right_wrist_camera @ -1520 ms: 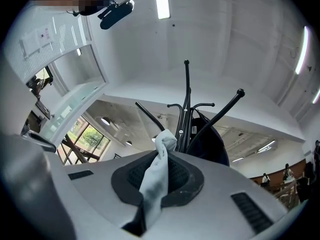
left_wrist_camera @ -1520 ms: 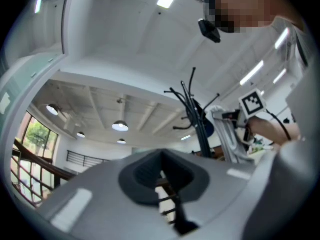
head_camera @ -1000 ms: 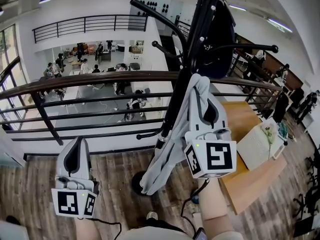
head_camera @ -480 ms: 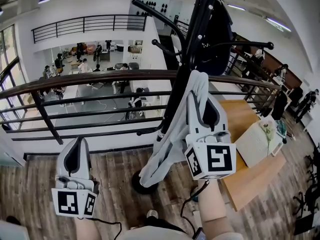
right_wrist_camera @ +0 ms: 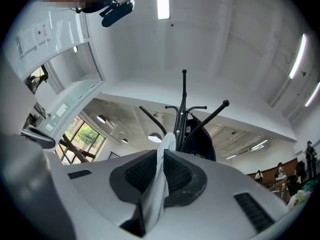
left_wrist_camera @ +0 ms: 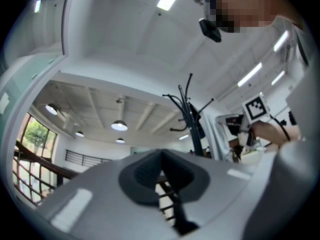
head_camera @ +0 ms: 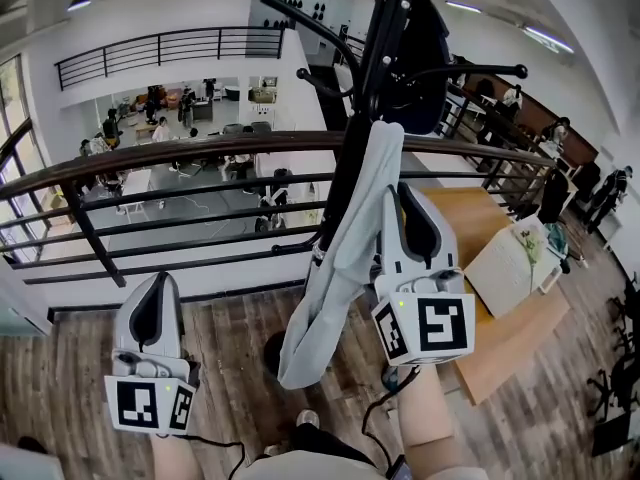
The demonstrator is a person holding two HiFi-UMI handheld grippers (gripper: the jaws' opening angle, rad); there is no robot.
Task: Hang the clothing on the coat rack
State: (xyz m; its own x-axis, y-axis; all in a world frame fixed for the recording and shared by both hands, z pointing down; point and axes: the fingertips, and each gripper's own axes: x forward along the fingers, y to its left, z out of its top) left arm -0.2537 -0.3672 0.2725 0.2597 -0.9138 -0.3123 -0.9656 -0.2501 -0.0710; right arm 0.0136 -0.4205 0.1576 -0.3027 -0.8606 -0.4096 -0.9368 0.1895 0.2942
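Right gripper (right_wrist_camera: 161, 158) clamps a fold of pale grey garment (head_camera: 338, 268); the black coat rack (head_camera: 372, 58) stands just beyond its jaws. Left gripper (head_camera: 152, 298), lower and to its left, is closed on nothing.

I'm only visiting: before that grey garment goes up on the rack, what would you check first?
1. Right gripper shut on the grey garment: ok.
2. Bare hook free on the coat rack: ok.
3. Grey garment over a hook: not ok, it hangs lower, by the pole.
4. Dark garment away from that hook: ok, it hangs on the other side.
5. Left gripper shut, empty, held low: ok.
6. Hanging loop on the grey garment: cannot tell.
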